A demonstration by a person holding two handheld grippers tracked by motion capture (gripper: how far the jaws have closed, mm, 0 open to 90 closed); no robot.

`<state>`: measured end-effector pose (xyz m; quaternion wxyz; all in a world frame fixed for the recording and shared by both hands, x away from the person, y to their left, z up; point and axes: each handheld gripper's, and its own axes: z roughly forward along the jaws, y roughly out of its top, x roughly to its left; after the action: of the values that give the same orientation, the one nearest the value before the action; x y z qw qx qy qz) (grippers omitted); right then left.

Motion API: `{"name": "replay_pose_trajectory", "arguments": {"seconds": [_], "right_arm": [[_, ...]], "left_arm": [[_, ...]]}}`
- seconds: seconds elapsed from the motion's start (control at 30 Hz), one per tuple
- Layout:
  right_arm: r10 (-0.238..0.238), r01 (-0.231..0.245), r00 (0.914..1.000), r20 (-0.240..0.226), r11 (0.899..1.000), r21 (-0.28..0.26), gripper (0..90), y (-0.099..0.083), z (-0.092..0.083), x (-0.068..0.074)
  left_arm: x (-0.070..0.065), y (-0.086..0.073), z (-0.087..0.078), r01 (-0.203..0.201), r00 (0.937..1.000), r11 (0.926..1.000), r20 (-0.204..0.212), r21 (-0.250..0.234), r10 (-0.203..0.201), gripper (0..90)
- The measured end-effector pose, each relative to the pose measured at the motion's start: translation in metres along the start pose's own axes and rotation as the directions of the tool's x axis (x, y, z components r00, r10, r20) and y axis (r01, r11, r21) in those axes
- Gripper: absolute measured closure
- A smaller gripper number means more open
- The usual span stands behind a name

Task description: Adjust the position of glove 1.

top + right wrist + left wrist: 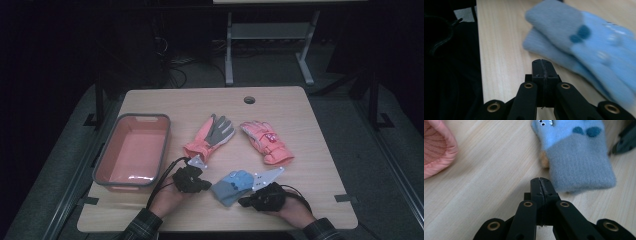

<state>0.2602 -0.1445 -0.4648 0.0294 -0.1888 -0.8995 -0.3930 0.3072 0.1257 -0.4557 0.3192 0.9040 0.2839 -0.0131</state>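
Note:
A blue and grey knit mitten pair [231, 185] lies near the table's front edge between my two grippers. In the left gripper view the blue mitten [576, 155] lies just ahead and to the right of my left gripper [541, 181], whose jaws are pressed together with nothing in them. My left gripper [196, 181] sits left of the mittens in the high view. My right gripper [542, 62] is shut and empty, with the blue mittens [584, 47] stacked just ahead to its right. In the high view my right gripper [259, 196] rests at their right.
A pink and grey glove [210, 136] and a pink glove [266, 142] lie mid-table. A pink bin with a grey rim [100, 165] stands at the left. The pink glove's cuff [437, 147] shows in the left gripper view. The table's edge [479, 65] drops off left in the right gripper view.

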Motion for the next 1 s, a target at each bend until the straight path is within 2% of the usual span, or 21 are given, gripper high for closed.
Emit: {"name": "replay_pose_trajectory", "arguments": {"seconds": [0.1, 0.17, 0.2, 0.37, 0.43, 0.5, 0.57, 0.63, 0.73, 0.77, 0.83, 0.9, 0.93, 1.0], "right_arm": [[-0.031, 0.031, 0.9995, -0.011, 0.999, 0.029, 90.0, 0.002, 0.011, 0.003], [-0.039, 0.039, 0.9991, -0.015, 0.999, 0.024, 90.0, 0.004, 0.014, 0.004], [-0.041, 0.041, 0.9991, -0.014, 0.999, 0.028, 90.0, 0.005, 0.015, 0.005], [-0.048, 0.048, 0.9988, -0.012, 0.999, 0.024, 90.0, 0.009, 0.019, 0.006], [-0.042, 0.042, 0.9991, -0.012, 0.999, 0.016, 90.0, 0.010, 0.019, 0.006], [-0.045, 0.045, 0.9990, -0.007, 0.999, 0.012, 90.0, 0.011, 0.020, 0.005], [-0.042, 0.042, 0.9991, -0.010, 0.999, 0.011, 90.0, 0.012, 0.021, 0.005], [-0.045, 0.045, 0.9990, -0.009, 0.999, 0.015, 90.0, 0.011, 0.021, 0.006], [-0.053, 0.053, 0.9986, 0.002, 0.998, 0.016, 90.0, 0.010, 0.017, 0.004], [-0.044, 0.044, 0.9990, 0.006, 0.999, 0.010, 89.9, 0.008, 0.013, 0.004], [-0.022, 0.022, 0.9996, 0.018, 1.000, -0.008, 85.3, 0.005, 0.006, 0.003], [-0.003, 0.004, 0.9990, 0.044, 1.000, -0.023, 82.1, -0.001, -0.003, -0.002], [0.005, -0.003, 0.9987, 0.052, 1.000, -0.030, 79.6, -0.003, -0.006, -0.004], [0.015, -0.011, 0.9958, 0.090, 0.999, -0.042, 75.6, -0.008, -0.016, -0.009]], "left_arm": [[0.001, 0.001, -0.001, -0.019, 0.9997, 0.9998, 0.013, 0.011, 0.019, 89.2], [-0.001, 0.001, -0.001, -0.020, 0.9997, 0.9998, 0.016, 0.009, 0.020, 89.3], [-0.003, 0.001, 0.000, -0.004, 0.9998, 1.0000, 0.019, -0.004, 0.004, 89.2], [-0.008, 0.004, -0.003, -0.030, 0.9991, 0.9996, 0.029, -0.001, 0.030, 89.2], [-0.012, 0.005, -0.004, -0.023, 0.9987, 0.9995, 0.044, -0.021, 0.024, 89.2], [-0.015, 0.005, -0.005, -0.037, 0.9980, 0.9991, 0.052, -0.020, 0.038, 89.2], [-0.019, 0.006, -0.005, -0.035, 0.9982, 0.9989, 0.048, -0.030, 0.036, 89.2], [-0.018, 0.006, -0.004, -0.042, 0.9979, 0.9990, 0.048, -0.017, 0.043, 89.2], [-0.015, 0.005, -0.003, -0.033, 0.9984, 0.9993, 0.045, -0.017, 0.034, 88.0], [-0.014, 0.006, -0.005, -0.041, 0.9983, 0.9990, 0.041, -0.017, 0.042, 86.4], [-0.015, 0.008, -0.008, -0.030, 0.9989, 0.9987, 0.036, -0.040, 0.031, 83.0], [-0.017, 0.011, -0.010, -0.025, 0.9990, 0.9981, 0.036, -0.057, 0.027, 77.0], [-0.017, 0.013, -0.011, -0.044, 0.9985, 0.9978, 0.031, -0.049, 0.045, 74.1], [-0.019, 0.017, -0.011, -0.047, 0.9983, 0.9972, 0.031, -0.059, 0.049, 67.8]]}}
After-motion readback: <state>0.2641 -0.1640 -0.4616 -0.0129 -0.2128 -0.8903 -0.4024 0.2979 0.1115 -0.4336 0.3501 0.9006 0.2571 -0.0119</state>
